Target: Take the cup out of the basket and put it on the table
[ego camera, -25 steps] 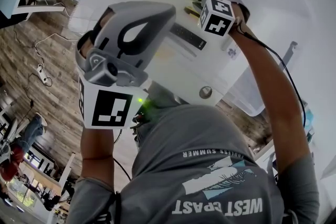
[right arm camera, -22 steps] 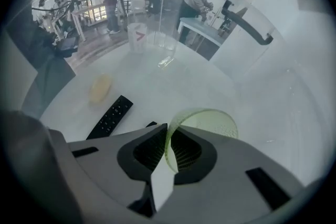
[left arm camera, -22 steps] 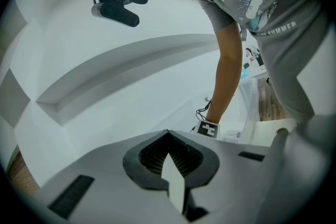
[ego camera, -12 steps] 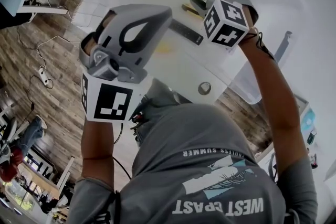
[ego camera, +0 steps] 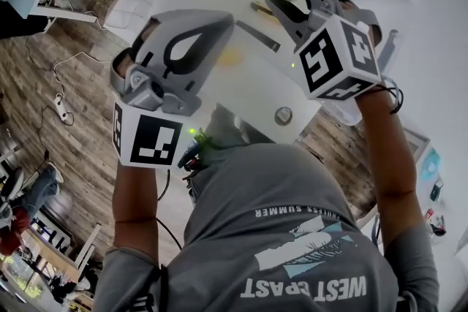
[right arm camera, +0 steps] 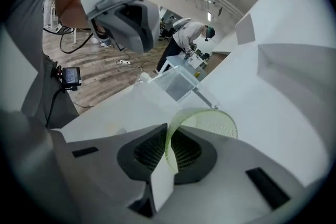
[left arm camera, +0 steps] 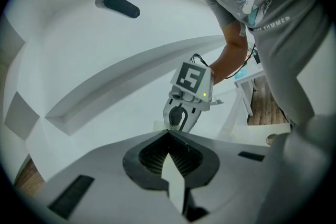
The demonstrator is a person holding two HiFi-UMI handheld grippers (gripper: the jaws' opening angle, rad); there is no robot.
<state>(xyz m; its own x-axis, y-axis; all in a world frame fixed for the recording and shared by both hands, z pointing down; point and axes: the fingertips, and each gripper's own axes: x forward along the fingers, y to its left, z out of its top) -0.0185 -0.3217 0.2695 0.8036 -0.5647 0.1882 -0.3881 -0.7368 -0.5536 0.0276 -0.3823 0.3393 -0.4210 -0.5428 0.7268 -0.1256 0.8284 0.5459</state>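
Grey shirt [ego camera: 292, 245], head view: large white print "WEST COAST" [ego camera: 303, 287]. The smaller line above it ends in "SUMMER" [ego camera: 281, 213]; the word before it is creased, possibly "ENDLESS". Part of the same print shows in the left gripper view. Left marker cube [ego camera: 150, 142] and right marker cube [ego camera: 338, 58]: coded squares only, no lettering.

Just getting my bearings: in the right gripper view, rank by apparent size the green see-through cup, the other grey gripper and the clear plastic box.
1. Grey plastic left gripper, though nearness inflates it.
2. Translucent green cup, partly hidden by the jaws.
3. Clear plastic box, farther off.
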